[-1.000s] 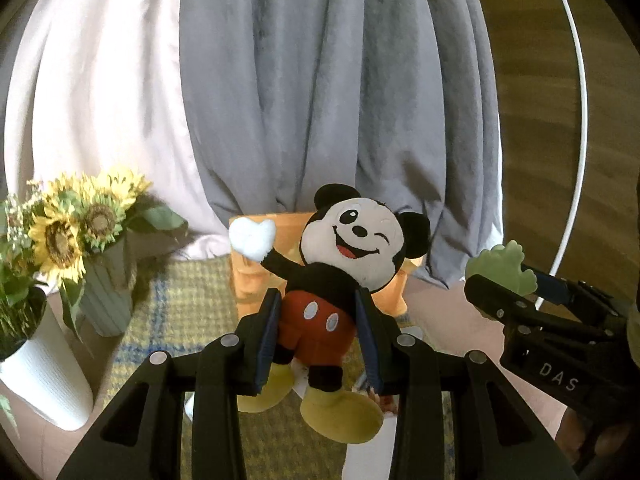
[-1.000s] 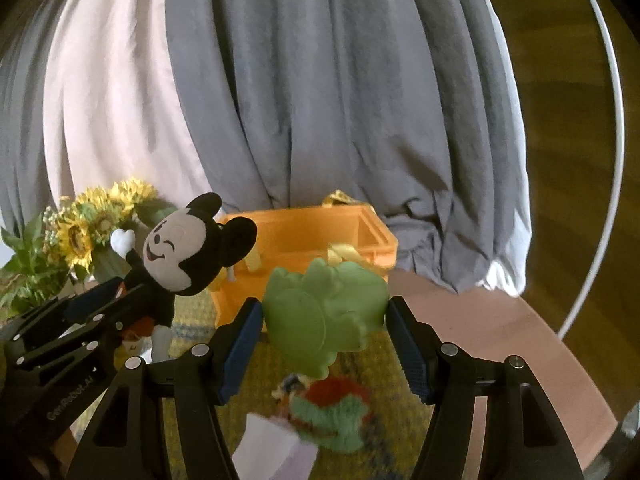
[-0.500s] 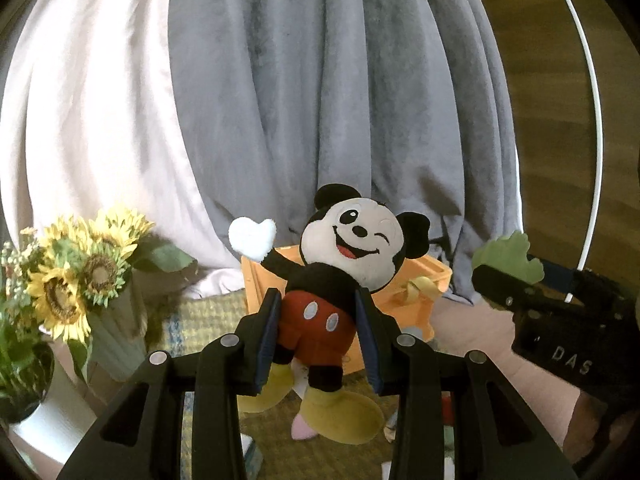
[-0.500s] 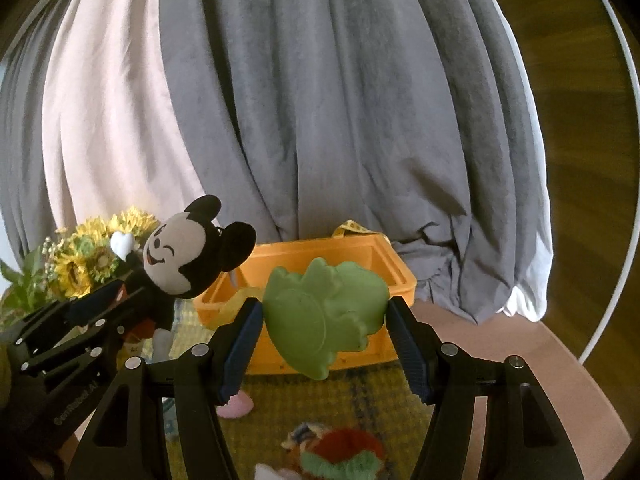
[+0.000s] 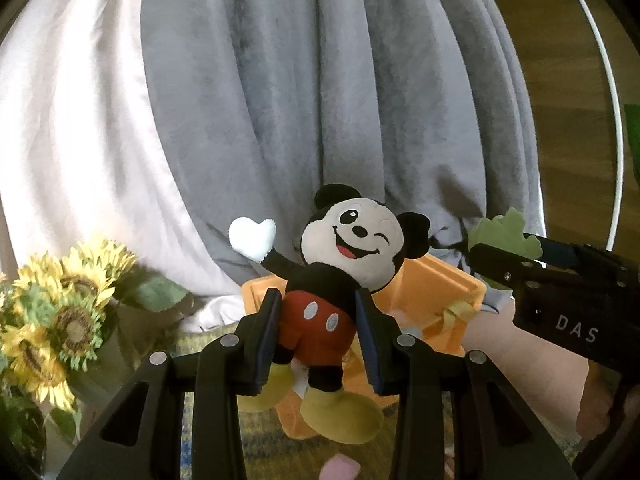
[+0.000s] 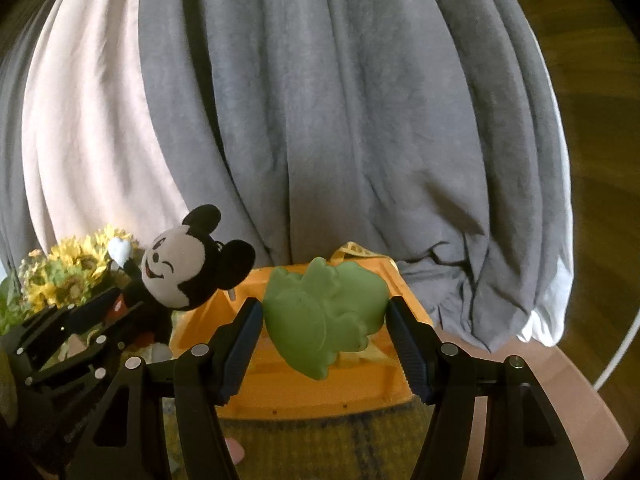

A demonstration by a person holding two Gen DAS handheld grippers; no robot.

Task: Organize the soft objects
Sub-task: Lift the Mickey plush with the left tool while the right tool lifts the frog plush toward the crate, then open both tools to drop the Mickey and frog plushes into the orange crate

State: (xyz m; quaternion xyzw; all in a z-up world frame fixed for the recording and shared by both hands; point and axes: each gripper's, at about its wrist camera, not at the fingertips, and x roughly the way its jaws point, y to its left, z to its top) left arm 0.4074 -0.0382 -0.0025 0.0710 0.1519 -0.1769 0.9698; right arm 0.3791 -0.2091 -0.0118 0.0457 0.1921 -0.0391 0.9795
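My left gripper (image 5: 318, 336) is shut on a Mickey Mouse plush (image 5: 344, 264) at its red shorts and holds it upright above the orange basket (image 5: 444, 292). The plush also shows in the right wrist view (image 6: 180, 272) at the left. My right gripper (image 6: 324, 344) is shut on a soft green leaf-shaped toy (image 6: 324, 312) and holds it over the orange basket (image 6: 304, 388). The green toy's tip (image 5: 504, 232) shows in the left wrist view at the right.
Sunflowers in a vase (image 5: 60, 312) stand at the left. Grey and white curtains (image 5: 320, 100) hang behind the basket. A yellow plaid mat (image 6: 340, 440) lies under the basket on a round brown table (image 6: 568, 392). A pink item (image 5: 340, 470) lies on the mat.
Both grippers have moved forward toward the orange basket with their toys still held. The basket is now closer and lies right under both toys.
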